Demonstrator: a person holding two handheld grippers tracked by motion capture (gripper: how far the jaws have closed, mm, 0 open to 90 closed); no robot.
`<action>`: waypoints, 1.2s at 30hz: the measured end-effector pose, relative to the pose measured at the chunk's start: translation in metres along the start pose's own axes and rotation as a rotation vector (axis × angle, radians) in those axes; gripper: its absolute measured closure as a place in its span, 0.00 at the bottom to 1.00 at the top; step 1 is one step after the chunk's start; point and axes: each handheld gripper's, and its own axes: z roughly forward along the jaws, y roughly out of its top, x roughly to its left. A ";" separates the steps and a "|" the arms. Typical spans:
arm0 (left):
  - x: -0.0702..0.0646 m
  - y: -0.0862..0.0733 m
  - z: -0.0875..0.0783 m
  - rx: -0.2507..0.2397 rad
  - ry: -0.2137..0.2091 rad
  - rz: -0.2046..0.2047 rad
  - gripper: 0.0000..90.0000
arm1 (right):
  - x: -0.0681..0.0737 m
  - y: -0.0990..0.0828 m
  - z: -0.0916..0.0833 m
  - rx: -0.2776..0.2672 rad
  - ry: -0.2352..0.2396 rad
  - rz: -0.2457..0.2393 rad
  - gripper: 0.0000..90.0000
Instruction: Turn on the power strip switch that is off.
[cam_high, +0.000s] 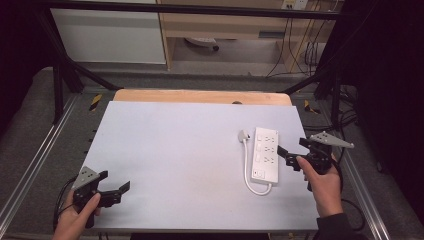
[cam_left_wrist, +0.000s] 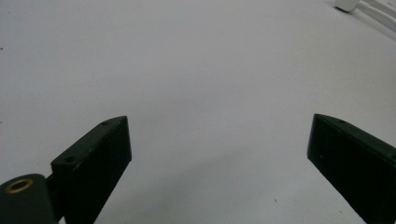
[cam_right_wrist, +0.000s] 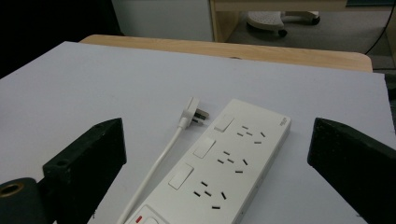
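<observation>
A white power strip (cam_high: 265, 153) lies flat at the right of the pale table top (cam_high: 170, 150), its sockets facing up. Its white cable (cam_high: 247, 170) loops along its left side and ends in a plug (cam_high: 243, 135) lying loose on the table. My right gripper (cam_high: 292, 146) hovers open just right of the strip, held by a hand. In the right gripper view its jaws stand wide apart over the power strip (cam_right_wrist: 233, 163) and the plug (cam_right_wrist: 196, 114). My left gripper (cam_high: 114, 181) is open and empty near the front left corner. The left gripper view has the plug (cam_left_wrist: 348, 4) far off.
A wooden table edge (cam_high: 200, 96) sticks out behind the pale top. Metal rails (cam_high: 30, 165) and black frame posts (cam_high: 59, 90) run along both sides. A light cabinet (cam_high: 110, 35) and floor cables (cam_high: 300, 55) sit beyond the table.
</observation>
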 end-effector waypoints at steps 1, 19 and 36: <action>0.000 0.000 0.000 0.001 0.001 0.001 0.07 | 0.000 0.002 0.000 0.003 0.001 -0.004 0.06; 0.000 -0.001 0.002 0.015 0.001 -0.006 0.07 | -0.006 0.034 0.017 0.008 0.012 -0.014 0.06; -0.001 -0.001 0.003 0.027 0.009 -0.009 0.07 | -0.010 0.044 0.045 0.034 0.003 -0.003 0.06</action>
